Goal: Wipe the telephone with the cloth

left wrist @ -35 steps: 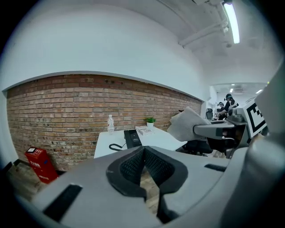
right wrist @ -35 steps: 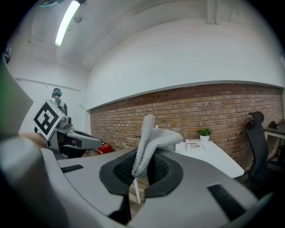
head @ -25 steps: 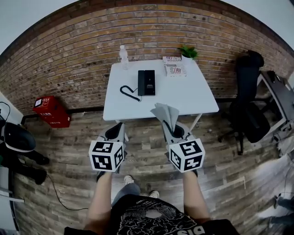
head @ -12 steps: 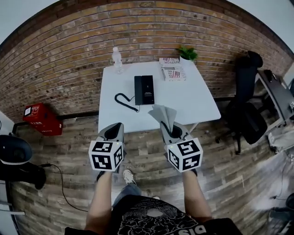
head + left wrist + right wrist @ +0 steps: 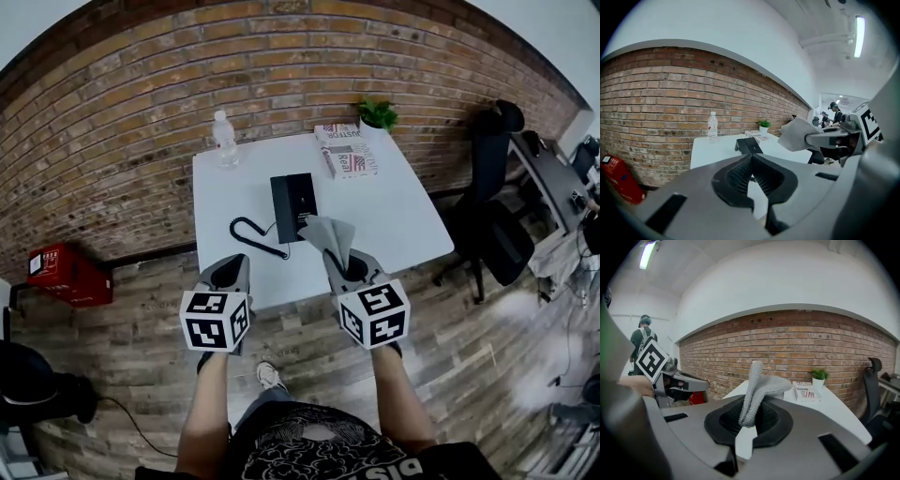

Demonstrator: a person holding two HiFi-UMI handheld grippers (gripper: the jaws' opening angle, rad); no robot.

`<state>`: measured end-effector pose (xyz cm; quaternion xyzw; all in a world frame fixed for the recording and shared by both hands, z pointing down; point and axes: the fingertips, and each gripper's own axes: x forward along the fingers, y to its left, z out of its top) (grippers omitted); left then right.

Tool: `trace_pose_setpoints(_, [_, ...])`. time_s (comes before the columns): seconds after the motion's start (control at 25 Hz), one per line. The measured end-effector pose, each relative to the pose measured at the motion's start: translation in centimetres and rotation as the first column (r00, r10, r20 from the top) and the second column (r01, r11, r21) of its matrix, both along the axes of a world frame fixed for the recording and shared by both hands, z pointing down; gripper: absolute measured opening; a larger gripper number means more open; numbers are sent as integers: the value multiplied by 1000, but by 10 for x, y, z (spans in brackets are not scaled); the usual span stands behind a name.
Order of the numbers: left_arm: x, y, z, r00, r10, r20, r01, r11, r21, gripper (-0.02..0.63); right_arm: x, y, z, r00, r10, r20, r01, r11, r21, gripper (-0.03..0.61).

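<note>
Right gripper (image 5: 341, 261): jaws clamped on the grey cloth (image 5: 328, 234), which is pinched at its lower part; the free end stands up and folds forward past the jaw tips. Left gripper (image 5: 231, 270): jaws closed tip to tip, nothing between them. Both grippers are held side by side at the near edge of the white table (image 5: 403, 220), the left gripper over the table's near-left corner. The black telephone (image 5: 293, 204) lies flat on the table straight ahead of the gap between the two grippers, slightly left of the right gripper's line and ahead and to the right of the left gripper. In the head view the cloth's far edge overlaps the telephone's near right corner; the left gripper view shows the cloth up in the air to the right of the telephone, so no contact is seen. The coiled cord (image 5: 251, 234) runs from the telephone's left side toward the left gripper. Well beyond both grippers, at the far edge of the table: a water bottle (image 5: 223, 139) ahead of the left gripper, and a stack of books (image 5: 347, 155) with a small potted plant (image 5: 377, 114) ahead of the right gripper.
</note>
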<state>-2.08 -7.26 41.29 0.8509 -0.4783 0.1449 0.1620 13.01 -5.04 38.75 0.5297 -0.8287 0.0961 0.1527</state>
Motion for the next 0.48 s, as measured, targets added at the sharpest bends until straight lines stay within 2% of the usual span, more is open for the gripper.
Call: trace_pose_setpoints(0.48, [-43,-64,17,998,59,-18,-59,998,-25,6,-38,-68,5,997,70,-34,-71,997,-11,12])
